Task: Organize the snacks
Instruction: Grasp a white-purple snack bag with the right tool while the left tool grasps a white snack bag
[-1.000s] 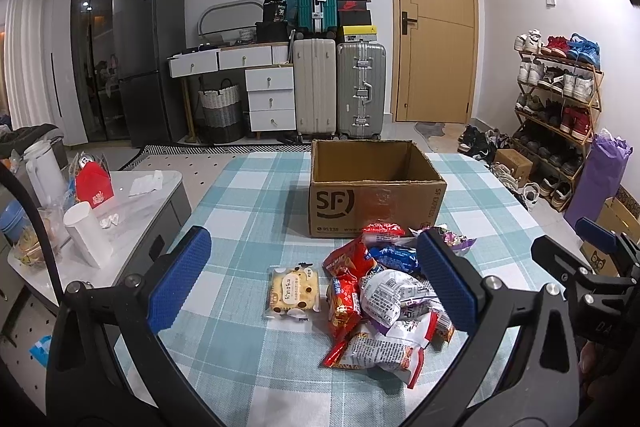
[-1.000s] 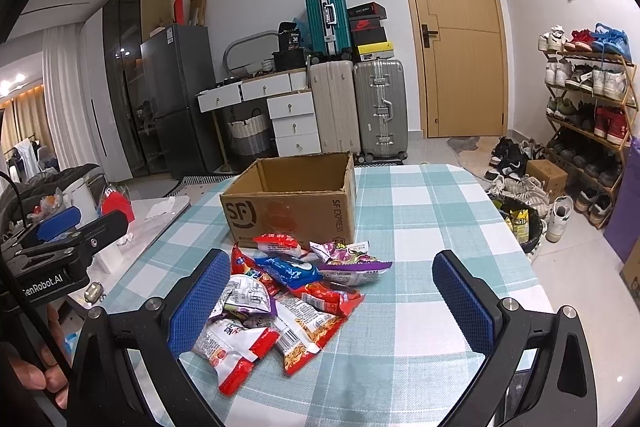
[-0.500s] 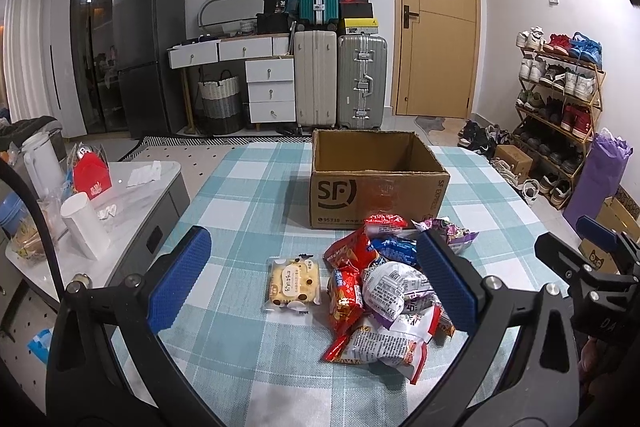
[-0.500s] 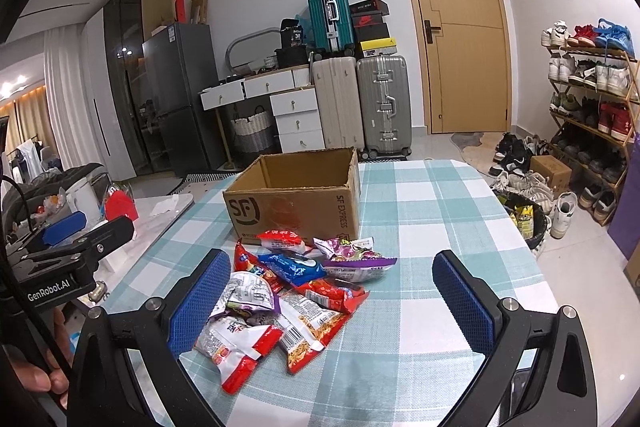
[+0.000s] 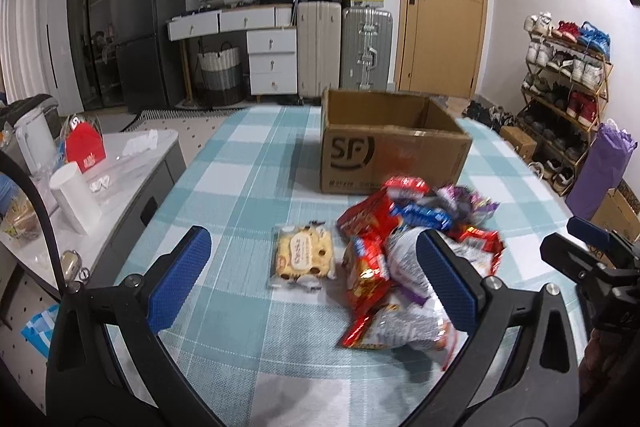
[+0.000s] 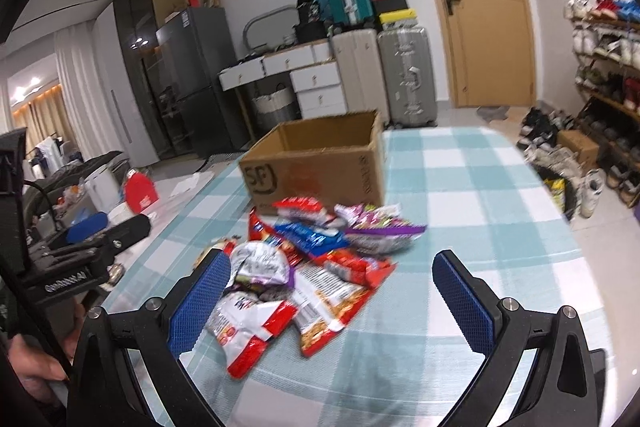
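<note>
Lived-in home, looks like a combined entry/living/dining rm: wooden door (image 5: 442, 1) w/ an open shoe rack (image 5: 566, 79) full of sneakers beside it, and suitcases (image 5: 344, 43) plus shoeboxes stacked vs. the back wall. Dark fridge (image 5: 146, 27) and a tall glass-front cabinet stand on the left near a white drawer unit (image 5: 272, 61) and a woven laundry basket (image 5: 221, 73), w/ curtains at the far left edge. Table w/ teal-and-white checked cloth (image 5: 248, 167) holds snack packets (image 6: 304, 259) and a cardboard shipping box (image 5: 390, 147).
</note>
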Demonstrator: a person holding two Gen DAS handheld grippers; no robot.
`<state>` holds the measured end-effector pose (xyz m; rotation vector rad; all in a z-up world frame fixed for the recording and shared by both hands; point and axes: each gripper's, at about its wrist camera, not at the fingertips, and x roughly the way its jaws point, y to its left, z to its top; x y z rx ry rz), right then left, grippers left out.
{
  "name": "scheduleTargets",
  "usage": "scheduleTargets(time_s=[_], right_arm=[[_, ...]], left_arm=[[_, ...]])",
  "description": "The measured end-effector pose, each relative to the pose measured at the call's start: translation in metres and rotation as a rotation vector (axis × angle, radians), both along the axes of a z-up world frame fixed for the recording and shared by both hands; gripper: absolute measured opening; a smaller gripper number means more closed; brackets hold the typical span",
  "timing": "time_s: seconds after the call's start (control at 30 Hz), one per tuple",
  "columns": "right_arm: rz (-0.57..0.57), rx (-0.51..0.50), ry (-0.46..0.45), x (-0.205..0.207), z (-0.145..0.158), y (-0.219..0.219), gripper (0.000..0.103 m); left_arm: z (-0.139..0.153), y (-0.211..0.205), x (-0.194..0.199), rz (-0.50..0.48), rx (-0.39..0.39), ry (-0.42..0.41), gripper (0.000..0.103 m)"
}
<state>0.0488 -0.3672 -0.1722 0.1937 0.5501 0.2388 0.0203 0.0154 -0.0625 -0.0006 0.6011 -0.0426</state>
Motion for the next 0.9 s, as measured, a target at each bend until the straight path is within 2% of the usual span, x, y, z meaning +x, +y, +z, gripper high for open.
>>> scheduleTargets(time_s=[0.4, 0.63, 0.73, 0.8, 0.9], right_arm=[[0.202, 0.073, 0.126, 0.060, -0.034, 0.050, 0.103], [0.238, 0.038, 0.181, 0.094, -0.049, 0.078, 0.102], [0.242, 0.023, 0.206, 0.102, -0.056, 0.084, 0.094], [0.249, 0.020, 0.238, 0.108, -0.063, 0.086, 0.077], [0.255, 0.007, 0.239, 0.110, -0.067, 0.087, 0.071]], left_arm=[[-0.051, 0.023, 0.031, 0.000, -0.015, 0.066, 0.102], [-0.074, 0.034, 0.042, -0.003, -0.036, 0.119, 0.102], [-0.082, 0.037, 0.048, -0.005, -0.043, 0.134, 0.102], [-0.086, 0.038, 0.052, -0.009, -0.044, 0.142, 0.102], [-0.091, 0.039, 0.054, -0.012, -0.053, 0.150, 0.102]])
